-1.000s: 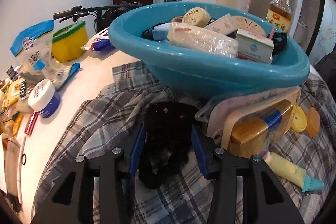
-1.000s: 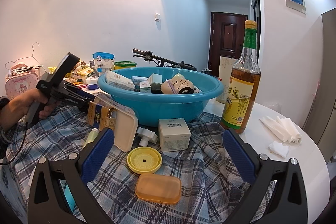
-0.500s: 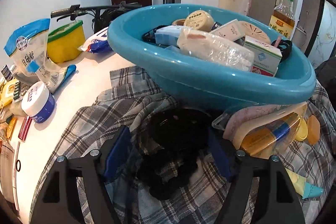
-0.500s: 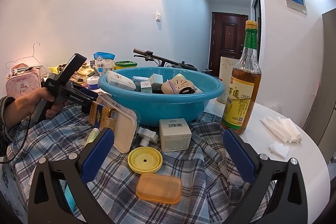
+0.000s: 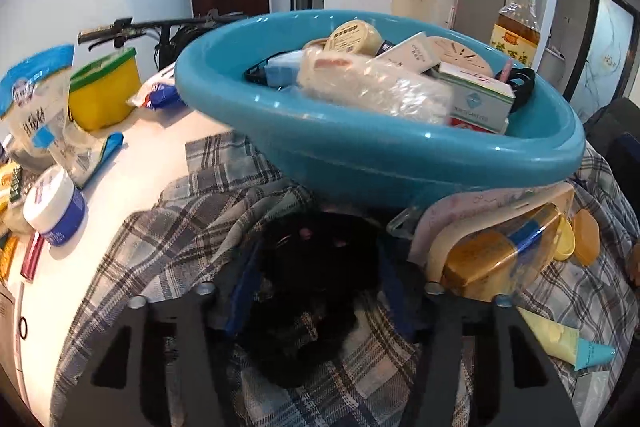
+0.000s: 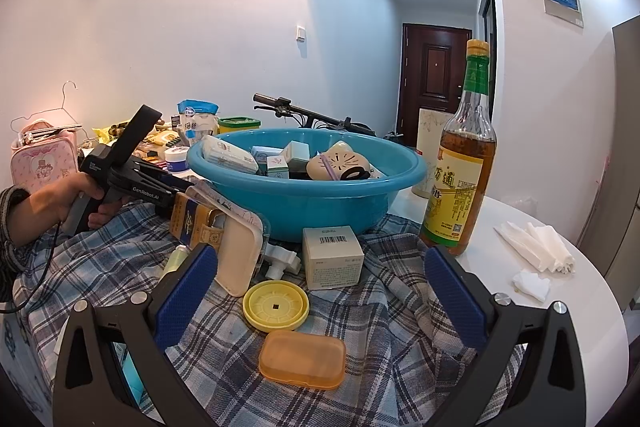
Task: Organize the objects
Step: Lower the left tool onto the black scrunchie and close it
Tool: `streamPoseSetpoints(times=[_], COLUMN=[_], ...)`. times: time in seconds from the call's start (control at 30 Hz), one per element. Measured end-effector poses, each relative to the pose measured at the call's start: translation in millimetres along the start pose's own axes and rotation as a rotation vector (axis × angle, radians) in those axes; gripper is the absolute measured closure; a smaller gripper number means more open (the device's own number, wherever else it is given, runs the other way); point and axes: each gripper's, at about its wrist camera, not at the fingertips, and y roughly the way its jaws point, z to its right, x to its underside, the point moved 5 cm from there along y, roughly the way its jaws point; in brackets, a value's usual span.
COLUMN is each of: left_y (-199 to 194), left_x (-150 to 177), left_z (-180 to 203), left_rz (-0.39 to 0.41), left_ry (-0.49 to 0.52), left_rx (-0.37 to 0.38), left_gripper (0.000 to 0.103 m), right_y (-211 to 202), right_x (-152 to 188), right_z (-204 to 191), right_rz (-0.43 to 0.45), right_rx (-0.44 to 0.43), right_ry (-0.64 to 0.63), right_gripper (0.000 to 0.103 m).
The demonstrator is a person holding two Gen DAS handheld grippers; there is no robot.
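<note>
A black fuzzy thing (image 5: 316,299) lies on the checked cloth (image 5: 168,239) just below the blue basin (image 5: 360,155), which is full of boxes and packets. My left gripper (image 5: 318,263) straddles the black thing. Its jaws are closing, and the blue pads stand close beside the thing without clearly pressing on it. In the right wrist view a person's hand (image 6: 76,199) holds that gripper at the left, its tips hidden behind a gold packet (image 6: 196,223). My right gripper (image 6: 320,279) hangs open over the cloth with nothing gripped.
A white box (image 6: 332,259), a yellow lid (image 6: 276,305) and an orange soap box (image 6: 302,359) lie between the right fingers. A tall sauce bottle (image 6: 464,167) stands at the right, with tissues (image 6: 536,247) beyond. A white jar (image 5: 56,207) and bags crowd the left.
The left jaws stand wider around the black thing than a second ago, and a little narrower than half a second ago. The right gripper has not moved.
</note>
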Motion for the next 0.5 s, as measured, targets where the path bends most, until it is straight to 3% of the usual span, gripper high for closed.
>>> streamPoseSetpoints(times=[0.03, 0.17, 0.2, 0.23, 0.27, 0.5], left_y=[1.8, 5.2, 5.5, 6.0, 6.3, -7.0], left_x=[1.7, 3.1, 3.1, 3.2, 3.4, 7.4], left_z=[-1.3, -3.3, -2.9, -1.2, 1.4, 11.4], left_rz=[-0.005, -0.014, -0.015, -0.017, -0.019, -0.003], left_ry=[-0.005, -0.017, -0.016, -0.01, -0.001, 0.028], left_rx=[-0.003, 0.022, 0.024, 0.034, 0.035, -0.069], left_gripper=[0.03, 0.031, 0.034, 0.048, 0.055, 0.059], right_y=[0.1, 0.3, 0.5, 0.2, 0.2, 0.4], right_x=[-0.1, -0.3, -0.2, -0.2, -0.3, -0.4], right_z=[0.0, 0.4, 0.5, 0.5, 0.5, 0.5], right_rz=[0.001, 0.0, 0.0, 0.0, 0.0, 0.0], right_rx=[0.0, 0.0, 0.0, 0.0, 0.0, -0.001], right_ry=[0.0, 0.0, 0.0, 0.0, 0.0, 0.0], right_gripper=[0.0, 0.0, 0.0, 0.0, 0.0, 0.0])
